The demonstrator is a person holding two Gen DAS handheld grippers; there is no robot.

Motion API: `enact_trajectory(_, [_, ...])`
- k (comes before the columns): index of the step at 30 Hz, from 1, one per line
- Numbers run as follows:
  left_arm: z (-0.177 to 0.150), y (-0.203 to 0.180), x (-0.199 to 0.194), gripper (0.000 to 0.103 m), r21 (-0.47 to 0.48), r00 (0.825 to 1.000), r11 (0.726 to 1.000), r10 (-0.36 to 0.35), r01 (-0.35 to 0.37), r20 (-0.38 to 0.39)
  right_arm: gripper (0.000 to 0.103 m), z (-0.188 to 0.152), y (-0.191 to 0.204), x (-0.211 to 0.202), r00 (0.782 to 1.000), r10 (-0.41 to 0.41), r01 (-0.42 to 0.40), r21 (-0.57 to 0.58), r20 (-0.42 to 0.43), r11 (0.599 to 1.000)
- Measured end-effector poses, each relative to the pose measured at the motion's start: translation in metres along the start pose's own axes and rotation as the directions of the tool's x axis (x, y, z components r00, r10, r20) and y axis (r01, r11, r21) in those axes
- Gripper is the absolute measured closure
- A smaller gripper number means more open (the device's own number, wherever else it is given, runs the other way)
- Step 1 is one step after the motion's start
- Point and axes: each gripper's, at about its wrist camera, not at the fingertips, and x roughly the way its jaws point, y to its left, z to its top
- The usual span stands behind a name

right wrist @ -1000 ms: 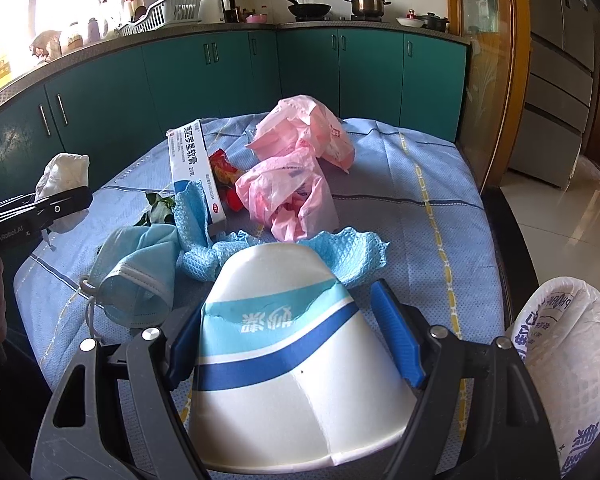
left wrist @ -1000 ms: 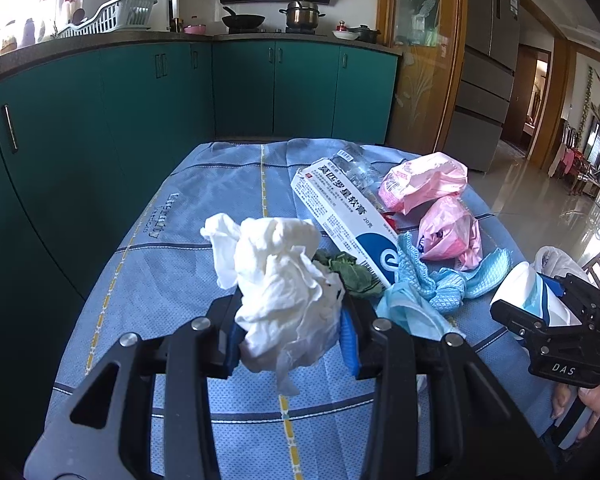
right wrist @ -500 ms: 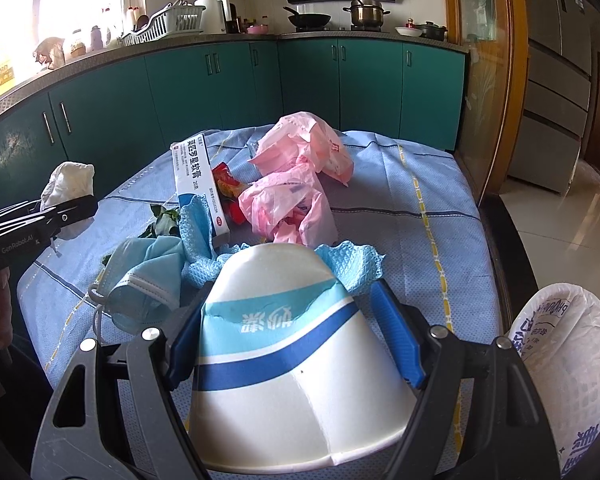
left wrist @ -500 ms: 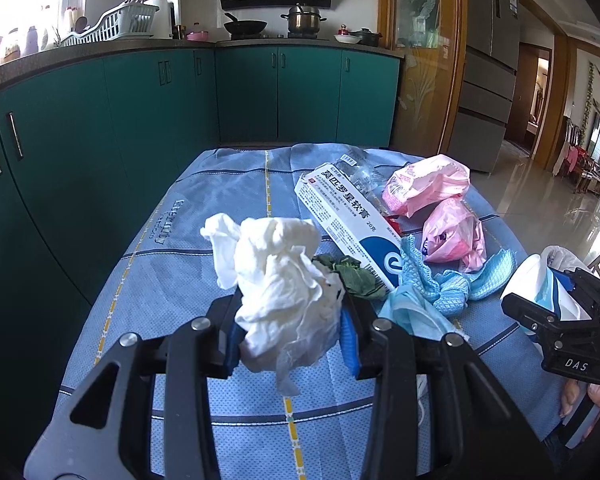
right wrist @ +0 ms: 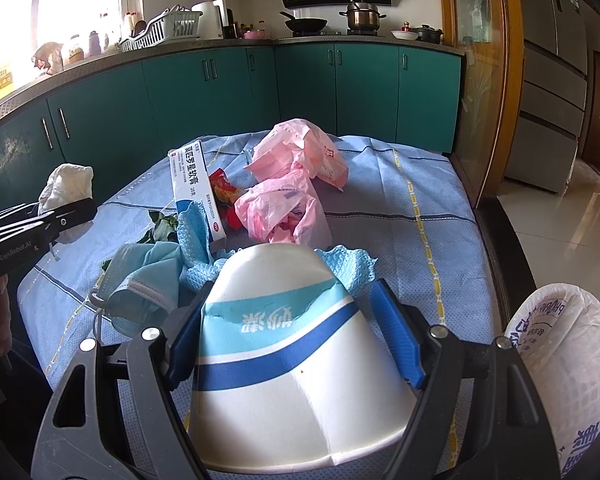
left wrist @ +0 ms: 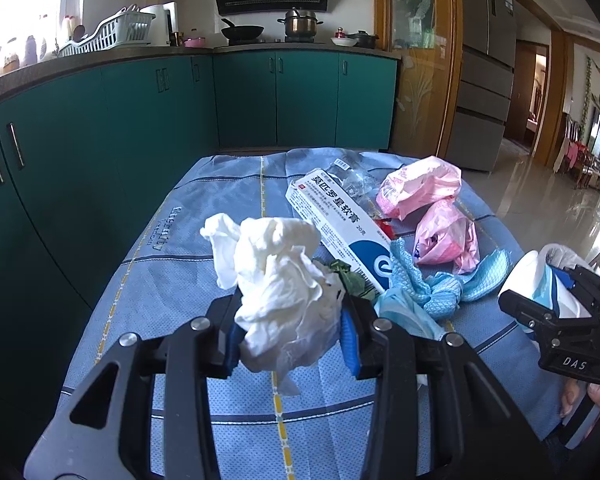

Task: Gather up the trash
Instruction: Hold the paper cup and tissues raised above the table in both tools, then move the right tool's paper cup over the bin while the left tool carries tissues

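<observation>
My left gripper (left wrist: pixel 288 334) is shut on a crumpled white tissue (left wrist: pixel 278 276), held a little above the blue tablecloth (left wrist: pixel 172 280). In the right wrist view that tissue (right wrist: pixel 66 188) shows at the far left. My right gripper (right wrist: pixel 296 324) is shut on an upside-down white paper bowl with blue bands (right wrist: pixel 288 368), also seen at the right edge of the left wrist view as the bowl (left wrist: pixel 540 280). On the cloth lie a white ointment box (right wrist: pixel 194 192), two pink plastic bags (right wrist: pixel 284 208), a blue face mask (right wrist: pixel 140 284), a blue dishcloth (left wrist: pixel 436 288), green leaves (right wrist: pixel 162 230) and a red wrapper (right wrist: pixel 224 190).
A white printed bag (right wrist: pixel 572 376) stands open at the lower right, off the table's edge. Green kitchen cabinets (left wrist: pixel 140 120) run behind and to the left of the table. A tiled floor (left wrist: pixel 540 192) lies to the right. A hand (left wrist: pixel 580 396) holds the right gripper.
</observation>
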Motion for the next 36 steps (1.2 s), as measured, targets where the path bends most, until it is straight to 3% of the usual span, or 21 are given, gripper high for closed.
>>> enact_trajectory(13, [-0.002, 0.004, 0.005, 0.063, -0.011, 1.0, 1.0, 0.011, -0.011, -0.012, 0.026, 0.001, 0.0, -0.003, 1.0, 0.001, -0.001, -0.003, 0.008, 1.0])
enact_trajectory(25, [0.002, 0.001, -0.008, 0.063, -0.026, 1.0, 1.0, -0.007, 0.008, 0.026, 0.026, 0.004, -0.007, -0.017, 0.998, -0.012, 0.011, 0.02, 0.054, 1.0])
enact_trajectory(30, [0.005, -0.011, -0.012, 0.063, -0.027, 0.998, 0.999, -0.042, 0.044, 0.037, 0.026, 0.0, -0.016, -0.034, 0.995, -0.046, 0.044, 0.017, 0.083, 0.999])
enact_trajectory(36, [0.013, -0.05, -0.021, 0.063, -0.004, 0.986, 0.989, -0.149, 0.15, 0.071, 0.026, -0.006, -0.05, -0.065, 0.986, -0.12, 0.111, 0.078, 0.119, 0.991])
